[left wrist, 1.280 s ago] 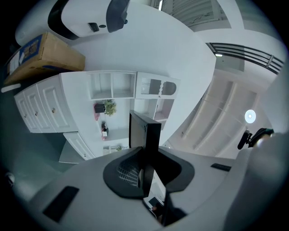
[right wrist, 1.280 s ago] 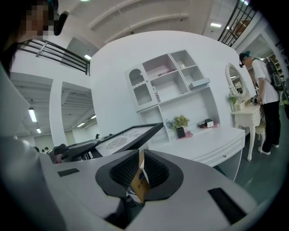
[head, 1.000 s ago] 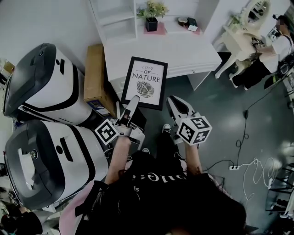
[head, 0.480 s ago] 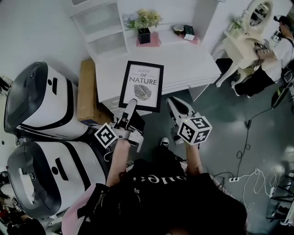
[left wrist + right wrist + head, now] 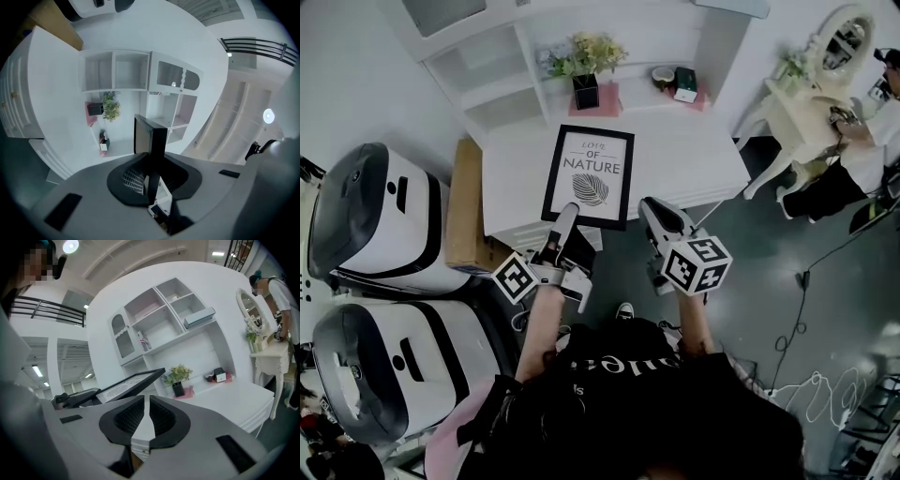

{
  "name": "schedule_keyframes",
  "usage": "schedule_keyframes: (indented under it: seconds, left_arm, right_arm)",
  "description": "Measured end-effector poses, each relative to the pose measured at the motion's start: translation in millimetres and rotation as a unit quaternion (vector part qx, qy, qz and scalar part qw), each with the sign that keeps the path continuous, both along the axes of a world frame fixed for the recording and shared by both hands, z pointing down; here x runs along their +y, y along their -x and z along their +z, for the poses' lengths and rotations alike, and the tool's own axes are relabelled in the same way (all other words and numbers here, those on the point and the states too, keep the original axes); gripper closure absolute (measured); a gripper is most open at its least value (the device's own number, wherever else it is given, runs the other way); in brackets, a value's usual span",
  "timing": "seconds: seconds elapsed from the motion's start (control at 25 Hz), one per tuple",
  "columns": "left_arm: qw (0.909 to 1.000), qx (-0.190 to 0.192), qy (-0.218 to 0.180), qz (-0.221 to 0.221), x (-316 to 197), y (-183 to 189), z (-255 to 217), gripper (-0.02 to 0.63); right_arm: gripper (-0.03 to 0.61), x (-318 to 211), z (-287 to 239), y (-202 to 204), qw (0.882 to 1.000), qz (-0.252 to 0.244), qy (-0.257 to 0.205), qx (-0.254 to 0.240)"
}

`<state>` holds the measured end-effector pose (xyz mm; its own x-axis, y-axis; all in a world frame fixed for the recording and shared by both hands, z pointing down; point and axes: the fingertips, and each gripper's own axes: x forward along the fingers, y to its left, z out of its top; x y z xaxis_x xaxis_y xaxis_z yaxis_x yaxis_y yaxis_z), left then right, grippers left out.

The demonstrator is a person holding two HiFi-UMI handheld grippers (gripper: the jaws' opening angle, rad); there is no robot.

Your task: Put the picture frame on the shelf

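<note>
Head view: the picture frame (image 5: 589, 176) is seen off the surface, over the near edge of the white table (image 5: 703, 155). It is gripped at its lower edge by the left gripper (image 5: 565, 217). Its border is black, and its white print carries the words "LOVE OF NATURE" above a dark leaf drawing. The right gripper (image 5: 650, 208) is held just beside the frame's lower right corner, apart from it. A white shelf (image 5: 492, 89) and a potted plant (image 5: 584, 67) are seen at the far side of the table.

Left gripper view: the frame's black edge (image 5: 151, 138) is seen end-on, clamped between the two jaws and rising past them. The shelf compartments (image 5: 115, 70) are seen beyond.

Right gripper view: the jaws are pressed together with nothing between them. The frame (image 5: 133, 384) is seen to the left, tilted, its print facing up. The plant (image 5: 177, 377) and the shelf (image 5: 157, 322) are seen behind it.
</note>
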<state>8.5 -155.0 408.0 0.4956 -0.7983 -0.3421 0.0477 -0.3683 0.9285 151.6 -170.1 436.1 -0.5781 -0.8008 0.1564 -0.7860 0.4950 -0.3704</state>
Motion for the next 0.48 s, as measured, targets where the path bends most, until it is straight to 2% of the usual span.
schedule_keyframes:
  seconds: [0.28, 0.48]
  left_arm:
    - [1.0000, -0.005, 0.006, -0.002, -27, -28, -1, 0.543]
    - [0.9999, -0.007, 0.011, -0.003, -47, -33, 0, 0.543]
  right_arm:
    - [0.514, -31, 2, -27, 1.000, -0.008, 0.003, -0.010]
    - [0.512, -49, 13, -34, 1.000, -0.004, 0.012, -0.021]
